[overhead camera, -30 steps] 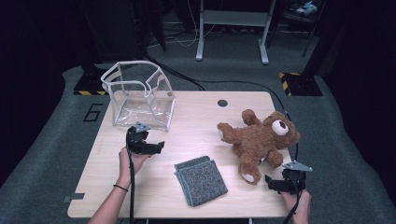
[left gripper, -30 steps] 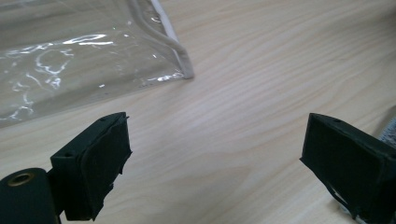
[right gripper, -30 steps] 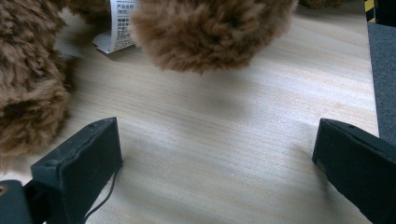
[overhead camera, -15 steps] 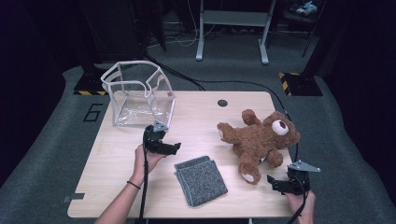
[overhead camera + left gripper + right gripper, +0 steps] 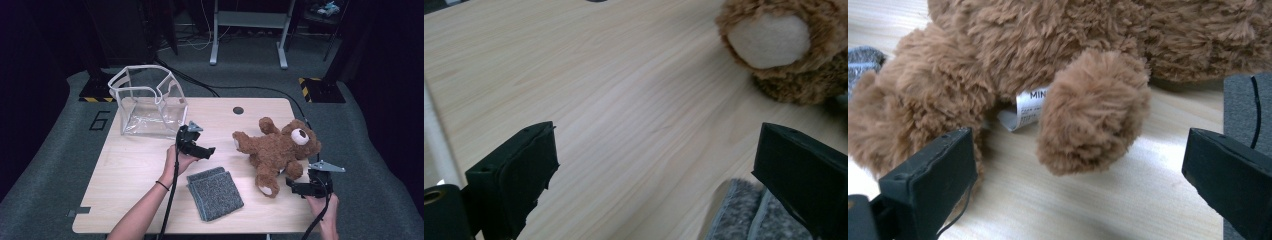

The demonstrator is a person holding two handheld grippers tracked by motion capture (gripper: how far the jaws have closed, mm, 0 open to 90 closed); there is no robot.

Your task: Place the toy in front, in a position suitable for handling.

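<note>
While the teddy bear (image 5: 277, 147) lies on its back toward the right side of the table (image 5: 125, 175), head near the right edge and legs pointing toward the folded grey cloth (image 5: 215, 193), both grippers are closing in on it, so the step in hand looks like the approach before a grasp. Just below the bear's leg, the right gripper (image 5: 295, 187) has its jaws spread wide and empty, a furry paw (image 5: 1093, 112) and a white label (image 5: 1030, 105) lying between them in the right gripper view. To the bear's left, above the cloth, the left gripper (image 5: 207, 150) is likewise wide open, holding nothing and aimed at the bear's pale-soled foot (image 5: 769, 40). Farther left of the bear stands a clear plastic bag (image 5: 147, 102). Next, I judge, the jaws must move in around a limb and close.
</note>
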